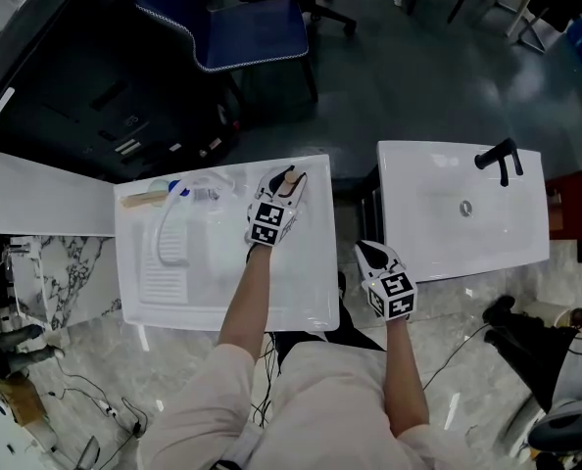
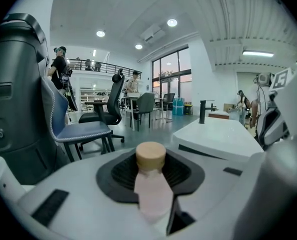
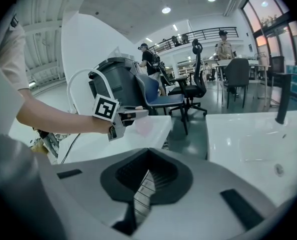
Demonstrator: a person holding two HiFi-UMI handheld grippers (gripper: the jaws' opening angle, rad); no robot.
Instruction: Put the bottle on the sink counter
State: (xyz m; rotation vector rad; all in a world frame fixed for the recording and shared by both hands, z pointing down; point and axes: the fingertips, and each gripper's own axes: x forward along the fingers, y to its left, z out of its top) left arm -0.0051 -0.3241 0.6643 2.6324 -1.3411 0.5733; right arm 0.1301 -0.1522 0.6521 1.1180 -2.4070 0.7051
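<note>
A pale pink bottle with a tan cap stands between my left gripper's jaws, which are shut on its body. In the head view the left gripper holds the bottle over the back right corner of the white sink counter. The right gripper view shows the bottle as a pink blur in the left gripper, just above the counter top. My right gripper hangs in the gap between the two sinks; its jaws are shut with nothing between them.
The left sink has a white curved faucet, and a wooden-handled brush lies at its back left. A second white sink with a black faucet stands to the right. A blue chair and a dark bin are behind.
</note>
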